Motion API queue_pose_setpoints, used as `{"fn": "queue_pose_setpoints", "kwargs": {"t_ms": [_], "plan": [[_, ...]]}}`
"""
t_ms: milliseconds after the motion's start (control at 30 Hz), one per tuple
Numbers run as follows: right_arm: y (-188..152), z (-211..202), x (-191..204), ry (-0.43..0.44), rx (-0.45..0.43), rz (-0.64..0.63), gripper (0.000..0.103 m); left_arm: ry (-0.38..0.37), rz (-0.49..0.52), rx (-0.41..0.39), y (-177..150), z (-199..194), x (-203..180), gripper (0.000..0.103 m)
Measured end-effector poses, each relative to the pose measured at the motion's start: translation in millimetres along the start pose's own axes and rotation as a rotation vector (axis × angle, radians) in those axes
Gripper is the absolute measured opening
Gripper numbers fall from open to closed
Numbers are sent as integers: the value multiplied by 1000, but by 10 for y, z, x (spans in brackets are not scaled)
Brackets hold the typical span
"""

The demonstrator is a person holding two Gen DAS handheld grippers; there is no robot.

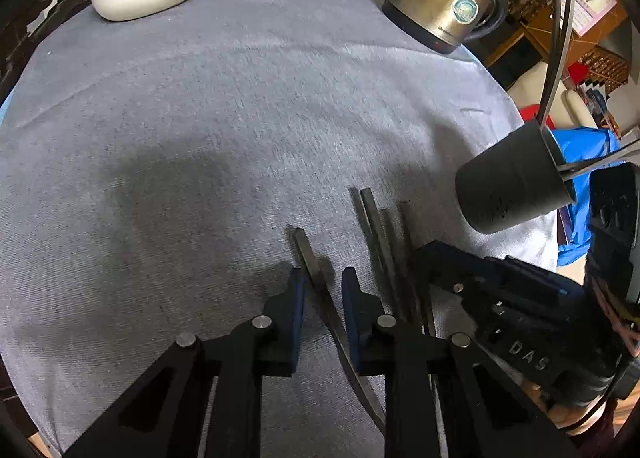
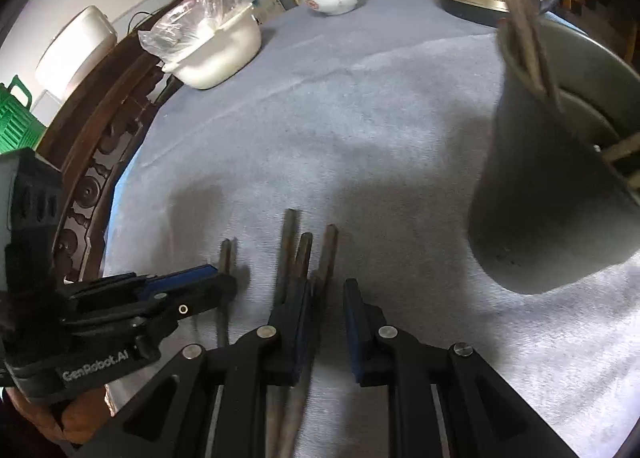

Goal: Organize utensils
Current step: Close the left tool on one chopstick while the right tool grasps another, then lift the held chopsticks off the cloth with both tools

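Left tongs (image 1: 320, 278): straddling one chopstick (image 1: 310, 258), pads apart. Right tongs (image 2: 326, 290): spread, empty. Risk: chopstick rolling away on closing.

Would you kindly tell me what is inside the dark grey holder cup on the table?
Several long thin utensils stand in the dark grey holder cup, their handles rising past its rim. The cup wall hides their lower ends, so what they are is unclear.

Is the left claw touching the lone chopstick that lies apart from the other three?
Cannot tell. In the left wrist view the lone chopstick runs between the left claw's jaws, but neither view plainly shows contact or gap.
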State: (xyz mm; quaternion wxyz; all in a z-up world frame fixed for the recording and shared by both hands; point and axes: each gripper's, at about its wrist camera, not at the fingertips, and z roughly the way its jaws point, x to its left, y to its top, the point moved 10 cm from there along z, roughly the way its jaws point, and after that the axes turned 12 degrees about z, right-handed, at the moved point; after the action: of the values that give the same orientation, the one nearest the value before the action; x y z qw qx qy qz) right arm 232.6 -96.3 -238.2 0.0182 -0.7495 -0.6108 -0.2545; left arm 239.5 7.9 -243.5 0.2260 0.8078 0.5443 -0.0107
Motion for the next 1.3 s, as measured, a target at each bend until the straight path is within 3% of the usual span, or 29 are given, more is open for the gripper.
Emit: {"fn": "queue_pose_setpoints", "kwargs": {"t_ms": [167,367,433,467,600,833,1133,1300], "plan": [[47,32,-60,-15,24,41,20,6,-7,10,-5,-17,37,19],[96,77,29,64,30,71,19,24,-26,8,59,-12,119,19],[115,28,37,79,1,72,8,22,-30,9,68,18,126,18],[133,-5,12,62,-19,70,8,26,-28,6,71,29,128,14],[147,-45,-81,-19,-27,42,8,34,-19,6,84,42,107,14],[199,-56,-15,62,3,132,10,50,-31,20,99,43,142,14],[142,175,70,41,63,123,14,54,-3,8,121,70,105,14],[163,199,113,-17,64,68,13,57,3,2,142,82,103,14]]}}
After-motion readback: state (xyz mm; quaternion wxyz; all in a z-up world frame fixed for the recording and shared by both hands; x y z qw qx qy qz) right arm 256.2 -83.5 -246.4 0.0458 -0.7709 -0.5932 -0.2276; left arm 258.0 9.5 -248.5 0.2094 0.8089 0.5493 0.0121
